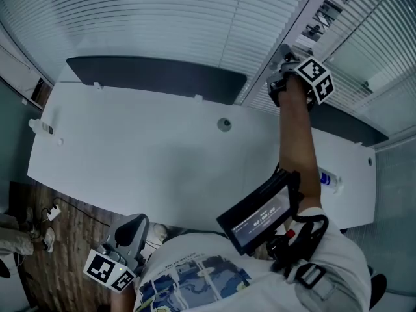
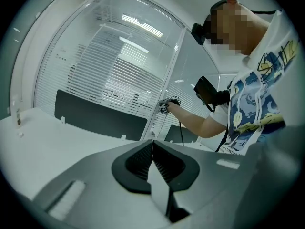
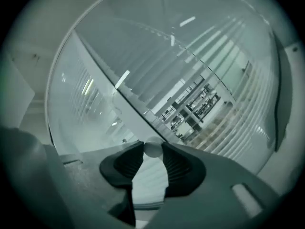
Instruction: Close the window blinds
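Observation:
White slatted blinds [image 1: 162,18] hang behind glass beyond the desk, and show again in the left gripper view [image 2: 119,75]. My right gripper [image 1: 284,67] is raised at the window's upright post between two panes. In the right gripper view its jaws [image 3: 152,149] are shut on a small round white knob [image 3: 152,148] of the blinds. Slats to the right [image 3: 238,109] stand apart, with an office visible through them. My left gripper [image 1: 130,229] hangs low by the person's side, off the desk; its jaws [image 2: 152,144] are shut with nothing between them.
A white desk [image 1: 143,155] lies between the person and the window, with a dark partition panel [image 1: 156,75] along its back edge and a round grommet [image 1: 224,124]. A bottle [image 1: 329,179] lies at the desk's right. A black device [image 1: 257,218] is strapped by the right forearm.

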`<action>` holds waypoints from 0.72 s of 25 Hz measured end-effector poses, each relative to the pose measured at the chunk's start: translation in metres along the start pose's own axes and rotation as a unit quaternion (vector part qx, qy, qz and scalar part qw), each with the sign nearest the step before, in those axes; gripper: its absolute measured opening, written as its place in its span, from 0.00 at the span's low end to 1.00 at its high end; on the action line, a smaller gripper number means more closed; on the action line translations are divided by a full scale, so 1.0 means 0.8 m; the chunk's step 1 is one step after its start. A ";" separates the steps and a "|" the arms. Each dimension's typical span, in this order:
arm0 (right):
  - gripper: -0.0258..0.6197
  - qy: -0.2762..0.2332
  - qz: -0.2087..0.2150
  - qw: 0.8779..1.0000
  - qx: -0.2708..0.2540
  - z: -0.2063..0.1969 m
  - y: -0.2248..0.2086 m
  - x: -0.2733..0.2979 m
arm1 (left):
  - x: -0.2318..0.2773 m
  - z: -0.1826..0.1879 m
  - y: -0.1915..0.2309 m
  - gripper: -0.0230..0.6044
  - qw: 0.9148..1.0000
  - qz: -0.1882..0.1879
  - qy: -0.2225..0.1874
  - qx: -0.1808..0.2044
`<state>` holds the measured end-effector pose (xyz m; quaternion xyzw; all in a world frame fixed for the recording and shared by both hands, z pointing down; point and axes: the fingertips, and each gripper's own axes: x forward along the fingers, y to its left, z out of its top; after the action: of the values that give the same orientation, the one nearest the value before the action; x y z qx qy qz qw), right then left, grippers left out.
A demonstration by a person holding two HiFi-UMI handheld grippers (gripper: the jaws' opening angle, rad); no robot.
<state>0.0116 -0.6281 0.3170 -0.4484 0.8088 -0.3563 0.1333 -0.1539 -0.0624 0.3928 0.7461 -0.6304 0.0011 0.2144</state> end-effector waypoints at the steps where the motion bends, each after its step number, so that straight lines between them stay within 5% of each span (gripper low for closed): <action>1: 0.23 0.000 0.010 0.999 0.036 0.000 -0.002 0.001 | 0.001 0.000 0.000 0.05 1.000 -0.001 0.000 0.000; 4: 0.23 0.001 0.019 0.998 0.066 0.001 -0.007 0.005 | 0.004 0.002 0.001 0.05 1.000 -0.003 0.001 -0.001; 7: 0.23 0.008 -0.020 0.999 -0.045 0.001 -0.003 0.003 | 0.003 0.003 0.000 0.05 1.000 -0.003 0.000 0.001; 11: 0.23 0.010 -0.059 0.986 -0.158 0.000 0.004 -0.002 | -0.002 0.000 0.000 0.05 1.000 -0.001 -0.002 0.002; 13: 0.23 0.015 -0.083 0.972 -0.221 -0.002 0.005 0.000 | -0.002 -0.001 0.001 0.05 1.000 0.000 0.001 -0.001; 18: 0.23 0.024 -0.143 0.915 -0.377 -0.004 0.011 0.002 | -0.001 0.001 0.000 0.05 1.000 -0.002 0.003 0.000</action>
<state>0.0033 -0.6253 0.3135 -0.5677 0.8132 -0.0507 -0.1176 -0.1546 -0.0624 0.3917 0.7477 -0.6280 0.0028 0.2158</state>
